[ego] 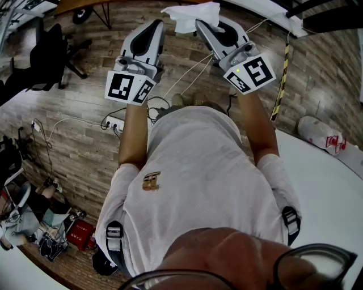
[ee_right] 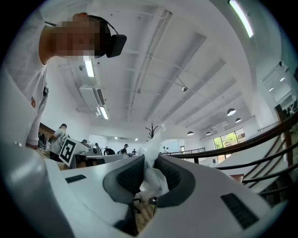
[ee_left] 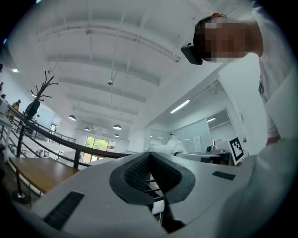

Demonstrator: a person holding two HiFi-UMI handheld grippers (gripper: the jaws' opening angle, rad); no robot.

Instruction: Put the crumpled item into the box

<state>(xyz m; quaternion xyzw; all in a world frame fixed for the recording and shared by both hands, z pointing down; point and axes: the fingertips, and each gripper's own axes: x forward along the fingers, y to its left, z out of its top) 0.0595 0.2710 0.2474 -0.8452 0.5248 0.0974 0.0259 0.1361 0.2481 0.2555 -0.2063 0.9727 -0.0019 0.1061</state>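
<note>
Head view: crumpled paper (ego: 190, 16) is pinched in the right gripper (ego: 199, 24), sticking out past the tips; left gripper (ego: 154, 26) is held alongside. Left gripper view: jaws shut, nothing betw. them. Right gripper view: jaws clamped narrow on the paper, its long axis fwd along the jaws. No box seen anywhere.

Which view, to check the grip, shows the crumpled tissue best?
Right gripper view: the tissue is pinched in the right tool. Head view shows it sticking out of that tool; left gripper view doesn't clearly show it.
</note>
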